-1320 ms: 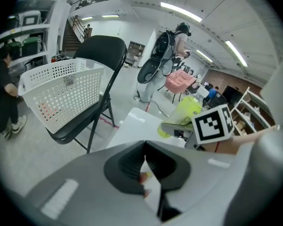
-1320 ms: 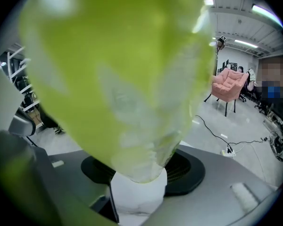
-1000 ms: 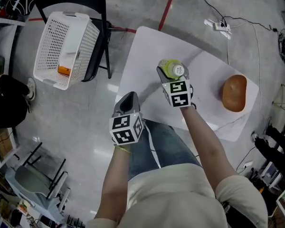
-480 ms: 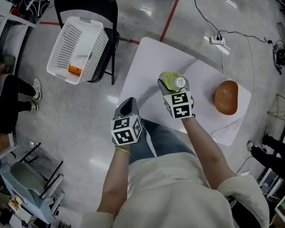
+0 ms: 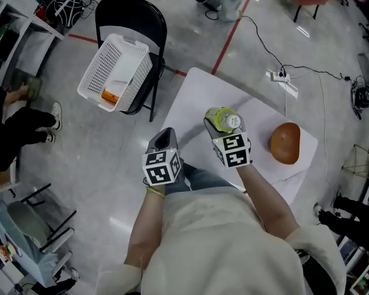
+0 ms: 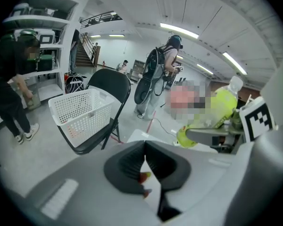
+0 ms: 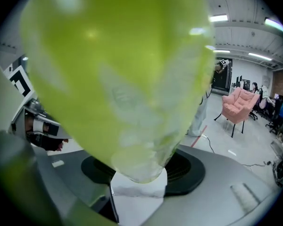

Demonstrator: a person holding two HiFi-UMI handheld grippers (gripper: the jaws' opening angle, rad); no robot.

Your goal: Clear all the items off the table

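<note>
One bottle [image 5: 224,120], perhaps one bread loaf [image 5: 285,143]

— What stands on the floor around the tabletop [image 5: 194,97]?
— A black folding chair [image 5: 133,17] off its left corner. A red tape line [image 5: 229,39] runs up to its far corner, and a white power strip [image 5: 281,77] with a black cable lies near its far edge.
— Anyone about?
— A person with a backpack [image 6: 153,76] stands further back. Another person in black [image 5: 12,134] bends beside the shelves [image 6: 35,36]. A pink armchair [image 7: 239,105] sits well apart.
</note>
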